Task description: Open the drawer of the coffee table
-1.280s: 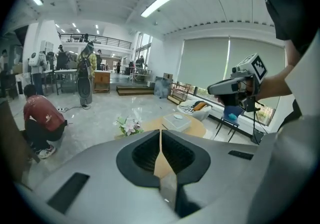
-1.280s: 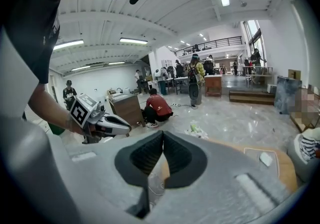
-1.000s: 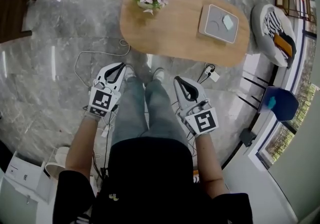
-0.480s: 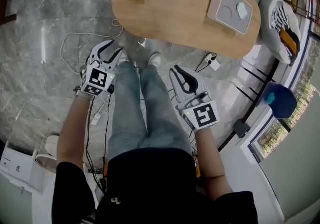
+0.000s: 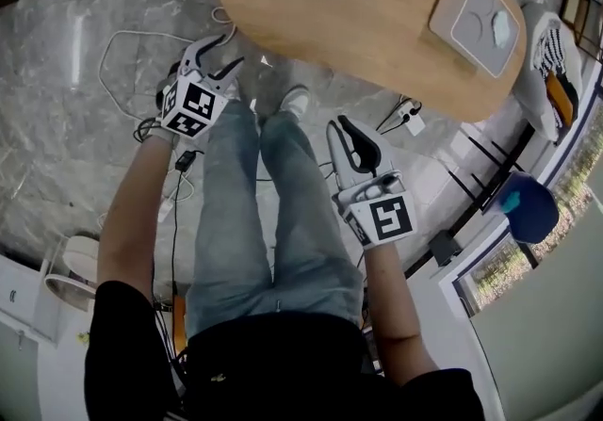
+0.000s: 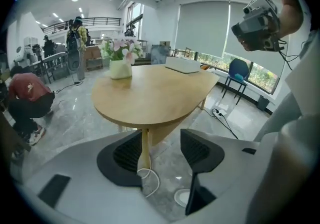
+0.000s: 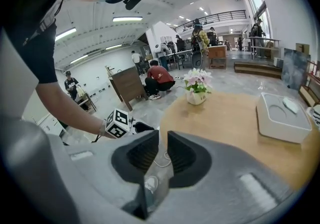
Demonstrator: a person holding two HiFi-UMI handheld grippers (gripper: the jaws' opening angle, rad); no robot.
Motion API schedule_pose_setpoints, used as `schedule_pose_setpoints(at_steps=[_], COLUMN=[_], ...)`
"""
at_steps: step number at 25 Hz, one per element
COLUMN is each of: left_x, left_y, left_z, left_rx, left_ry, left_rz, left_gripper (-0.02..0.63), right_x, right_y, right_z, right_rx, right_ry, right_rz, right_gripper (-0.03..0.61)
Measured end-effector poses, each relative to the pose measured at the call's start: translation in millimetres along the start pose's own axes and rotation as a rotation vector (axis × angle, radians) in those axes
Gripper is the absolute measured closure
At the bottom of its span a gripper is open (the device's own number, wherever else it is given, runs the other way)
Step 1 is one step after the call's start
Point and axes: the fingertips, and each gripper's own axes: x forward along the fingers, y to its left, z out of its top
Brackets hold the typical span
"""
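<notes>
The coffee table (image 5: 377,14) has an oval wooden top; no drawer shows in any view. My left gripper (image 5: 219,52) hangs beside the table's near left edge, above the floor, its jaws opening wide with nothing between them. In the left gripper view the left gripper (image 6: 161,143) faces the table (image 6: 150,92) and its leg from low down. My right gripper (image 5: 345,129) is beside the person's right leg, short of the table edge. In its own view the right gripper (image 7: 163,140) shows only a narrow empty gap, looking over the tabletop (image 7: 225,118).
A grey tray (image 5: 476,24) and a flower pot (image 6: 120,67) stand on the table. A white cable (image 5: 122,42) and a power strip (image 5: 405,122) lie on the marble floor. A blue chair (image 5: 528,202) stands at the right. The person's legs (image 5: 273,212) are between the grippers. People work in the background.
Both grippers sank towards the floor and came closer to the table edge. The left jaws went from shut to wide apart. The right jaws parted slightly. The flowers left the head view.
</notes>
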Motion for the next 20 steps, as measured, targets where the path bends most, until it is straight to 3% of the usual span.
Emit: schedule_pose_setpoints(at_steps=[6, 12, 17, 20], left_x=[67, 109, 134, 142], left_y=[14, 31, 23, 14], left_z=[-37, -47, -39, -37], left_rx=[-0.002, 0.017, 0.066, 0.075], left_ry=[-0.009, -0.08, -0.166, -0.198], left_rz=[0.038, 0.043, -0.046, -0.117], left_gripper=[0.334, 0.333, 0.335, 0.385], right_x=[32, 49, 64, 72], right_y=[-14, -29, -33, -33], right_z=[-55, -99, -121, -127], right_rx=[-0.002, 0.003, 0.022, 0.024], right_ry=[0.022, 0.066, 0.081, 0.085], right_rz=[0.016, 0.009, 0.018, 0.018], right_gripper=[0.525, 0.525, 0.525, 0.525])
